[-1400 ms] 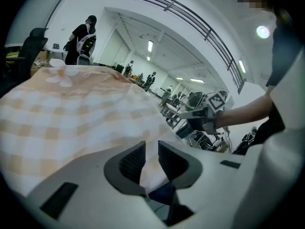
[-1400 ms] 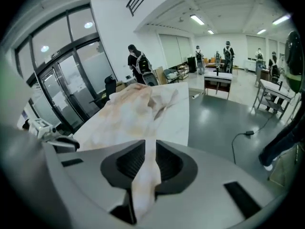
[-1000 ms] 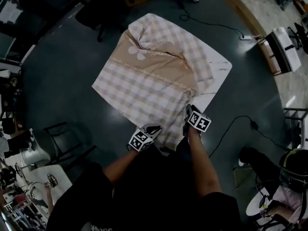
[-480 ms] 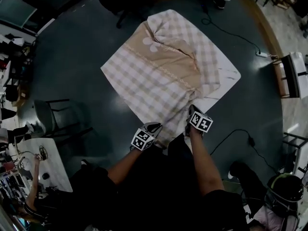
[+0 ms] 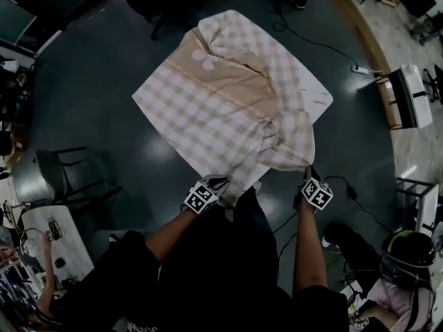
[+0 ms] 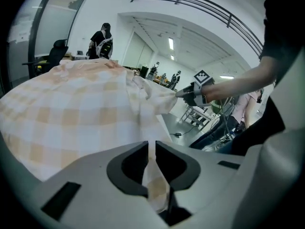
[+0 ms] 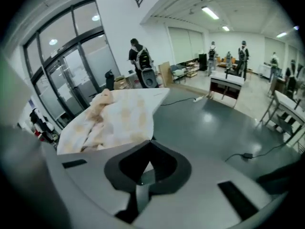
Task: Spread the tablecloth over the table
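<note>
Clearly, the left gripper (image 6: 150,149) was clamped on a narrow fold of the tablecloth (image 5: 214,109) at the near edge of the bench (image 5: 318,95). The right gripper (image 7: 150,143) was closed tight on another corner of the cloth, which was drawn out just off the bench's near right side. Beyond both, the checked cloth lay rumpled over most of the bench, with 1 white corner of the bench bare at the right.

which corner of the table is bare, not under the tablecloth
The right-hand corner in the head view: it shows bare white, while the far, left and near corners lie under the checked tablecloth.
</note>
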The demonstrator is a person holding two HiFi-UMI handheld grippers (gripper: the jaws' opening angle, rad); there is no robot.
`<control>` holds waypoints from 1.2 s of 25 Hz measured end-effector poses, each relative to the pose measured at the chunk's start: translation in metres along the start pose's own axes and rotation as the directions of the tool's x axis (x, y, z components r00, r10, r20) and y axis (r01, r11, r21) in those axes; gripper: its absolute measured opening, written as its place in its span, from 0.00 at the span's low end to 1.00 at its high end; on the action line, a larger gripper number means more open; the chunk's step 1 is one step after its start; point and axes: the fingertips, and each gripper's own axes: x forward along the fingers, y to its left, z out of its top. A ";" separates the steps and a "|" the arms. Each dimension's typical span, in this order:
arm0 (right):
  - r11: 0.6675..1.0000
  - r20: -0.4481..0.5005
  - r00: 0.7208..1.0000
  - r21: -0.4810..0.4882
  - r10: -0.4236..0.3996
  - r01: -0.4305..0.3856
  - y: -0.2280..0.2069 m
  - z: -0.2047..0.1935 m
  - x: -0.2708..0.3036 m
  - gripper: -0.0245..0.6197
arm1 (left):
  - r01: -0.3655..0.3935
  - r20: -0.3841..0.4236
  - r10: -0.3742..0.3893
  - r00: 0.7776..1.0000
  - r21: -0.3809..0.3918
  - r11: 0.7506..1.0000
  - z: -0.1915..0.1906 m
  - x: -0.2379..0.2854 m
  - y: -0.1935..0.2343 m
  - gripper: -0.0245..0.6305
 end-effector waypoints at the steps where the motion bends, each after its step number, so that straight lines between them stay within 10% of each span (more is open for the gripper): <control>1: 0.999 0.007 0.999 0.013 -0.038 0.038 -0.021 0.004 -0.007 0.06 | 0.016 0.000 -0.016 1.000 0.011 1.000 -0.002 0.001 -0.005 0.12; 7: 0.992 -0.014 0.994 -0.065 -0.108 0.107 -0.080 0.025 0.000 0.06 | 0.049 -0.013 -0.048 0.999 0.057 0.997 -0.006 0.010 -0.028 0.12; 18: 0.955 -0.064 0.998 -0.295 -0.026 0.006 -0.154 0.143 0.070 0.06 | -0.188 0.038 0.199 0.979 -0.201 0.961 0.010 0.032 -0.061 0.12; 26: 0.988 0.084 0.994 -0.134 -0.071 0.082 -0.134 0.108 0.038 0.31 | -0.295 0.052 0.309 0.950 -0.186 0.937 0.011 0.048 -0.040 0.14; 30: 0.943 -0.024 0.967 -0.217 0.253 -0.252 -0.027 0.054 0.017 0.28 | -0.292 0.047 0.305 0.951 -0.187 0.938 0.014 0.053 -0.040 0.20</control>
